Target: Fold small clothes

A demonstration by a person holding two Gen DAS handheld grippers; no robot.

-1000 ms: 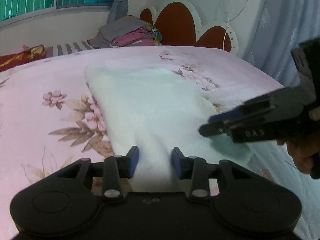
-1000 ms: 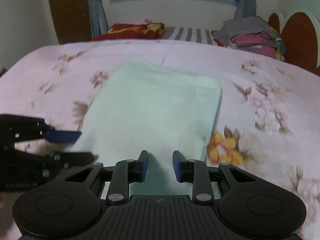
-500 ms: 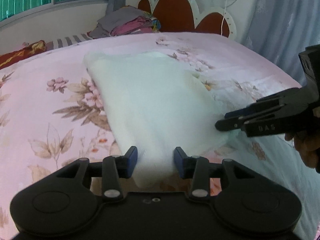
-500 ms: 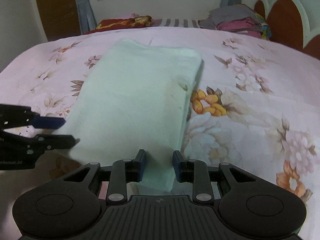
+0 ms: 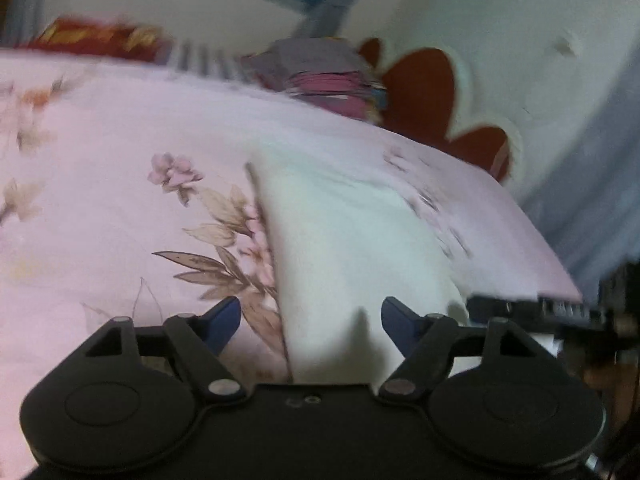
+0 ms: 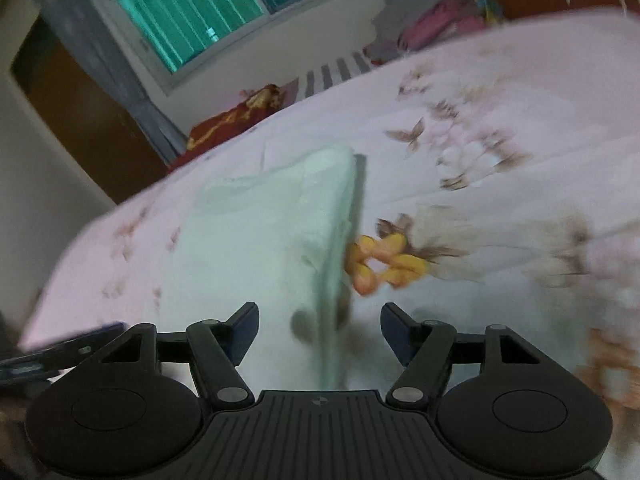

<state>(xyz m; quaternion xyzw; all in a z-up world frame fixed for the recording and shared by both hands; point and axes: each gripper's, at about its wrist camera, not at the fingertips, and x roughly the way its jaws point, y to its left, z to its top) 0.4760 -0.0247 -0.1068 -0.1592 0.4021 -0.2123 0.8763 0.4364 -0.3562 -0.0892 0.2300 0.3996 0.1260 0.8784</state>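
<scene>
A pale mint folded cloth (image 5: pixel 352 248) lies on the pink floral bed sheet (image 5: pixel 100 200). My left gripper (image 5: pixel 310 322) is open, its jaws wide apart over the cloth's near left edge. The cloth also shows in the right wrist view (image 6: pixel 264 240). My right gripper (image 6: pixel 320 330) is open, its jaws spread across the cloth's near right edge. The other gripper shows at the right edge of the left view (image 5: pixel 560 312) and at the left edge of the right view (image 6: pixel 60 352). Both views are blurred.
A pile of folded clothes (image 5: pixel 324 76) sits at the head of the bed by the red and white headboard (image 5: pixel 432 88). A red pillow (image 6: pixel 236 116) lies under the window (image 6: pixel 192 20). The bed's edge (image 5: pixel 556 276) runs close on the right.
Both grippers have opened and let go of the cloth, which now lies on the bed. Both cameras have swung and tilted, blurring the views.
</scene>
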